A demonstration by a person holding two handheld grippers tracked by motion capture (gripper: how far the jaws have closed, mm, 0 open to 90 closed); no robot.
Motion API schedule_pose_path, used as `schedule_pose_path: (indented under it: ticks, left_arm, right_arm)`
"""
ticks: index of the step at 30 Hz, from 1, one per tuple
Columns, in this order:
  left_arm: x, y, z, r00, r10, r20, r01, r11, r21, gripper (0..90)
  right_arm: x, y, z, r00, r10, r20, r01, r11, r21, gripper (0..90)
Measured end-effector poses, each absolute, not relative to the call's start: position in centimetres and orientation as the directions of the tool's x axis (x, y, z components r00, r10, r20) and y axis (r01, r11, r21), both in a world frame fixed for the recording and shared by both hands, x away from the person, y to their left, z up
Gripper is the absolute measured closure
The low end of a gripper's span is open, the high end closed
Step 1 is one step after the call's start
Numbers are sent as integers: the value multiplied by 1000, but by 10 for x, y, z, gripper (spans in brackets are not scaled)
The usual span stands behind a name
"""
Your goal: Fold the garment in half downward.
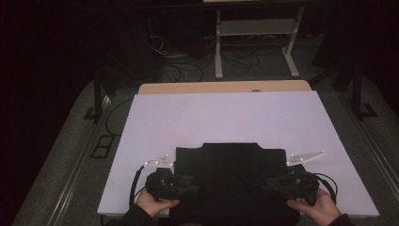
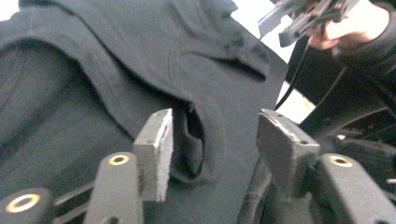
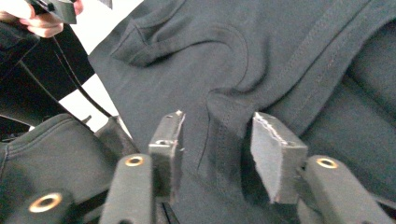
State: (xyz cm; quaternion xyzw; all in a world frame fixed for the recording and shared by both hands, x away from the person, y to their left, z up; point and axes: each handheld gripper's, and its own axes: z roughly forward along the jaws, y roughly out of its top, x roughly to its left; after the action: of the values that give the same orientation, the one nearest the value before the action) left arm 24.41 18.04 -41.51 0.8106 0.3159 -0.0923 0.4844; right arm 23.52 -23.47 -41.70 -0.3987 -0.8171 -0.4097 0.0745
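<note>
A dark folded garment (image 1: 230, 174) lies at the near edge of the white table top (image 1: 226, 117). My left gripper (image 1: 195, 181) rests at its left side and my right gripper (image 1: 268, 181) at its right, each held in a hand. In the left gripper view the left gripper (image 2: 212, 135) stands open, a raised fold of the garment (image 2: 93, 93) between its pads without being pinched. In the right gripper view the right gripper (image 3: 215, 135) is open too, a hemmed ridge of the garment (image 3: 280, 56) standing loose between its pads.
White surface stretches beyond and beside the garment. A wooden table edge (image 1: 226, 87) shows at the far end. Past it, a white metal stand (image 1: 256, 28) and cables (image 1: 188, 70) sit on the dark floor.
</note>
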Motion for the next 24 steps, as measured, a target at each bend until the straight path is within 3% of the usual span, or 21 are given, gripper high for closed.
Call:
schedule_pose_path:
  ticks: [2, 13, 16, 20, 24]
  left_arm:
    - [245, 181, -414, 786, 419, -454, 598, -329, 731, 343]
    - [252, 189, -406, 785, 422, -453, 593, -303, 746, 139]
    - [254, 191, -403, 790, 424, -443, 585, -302, 753, 114]
    - [257, 191, -402, 809, 413, -417, 563, -346, 750, 12]
    - [261, 189, -406, 816, 417, -401, 558, -387, 734, 0]
  right_arm:
    - [236, -235, -415, -678, 586, 442, 703, 345, 622, 458]
    - [243, -240, -405, -685, 614, 392, 677, 336, 655, 132]
    - [247, -243, -404, -695, 602, 393, 672, 351, 652, 112]
    - [252, -247, -403, -694, 602, 395, 672, 346, 654, 4]
    - [257, -252, -401, -696, 608, 383, 668, 351, 656, 0]
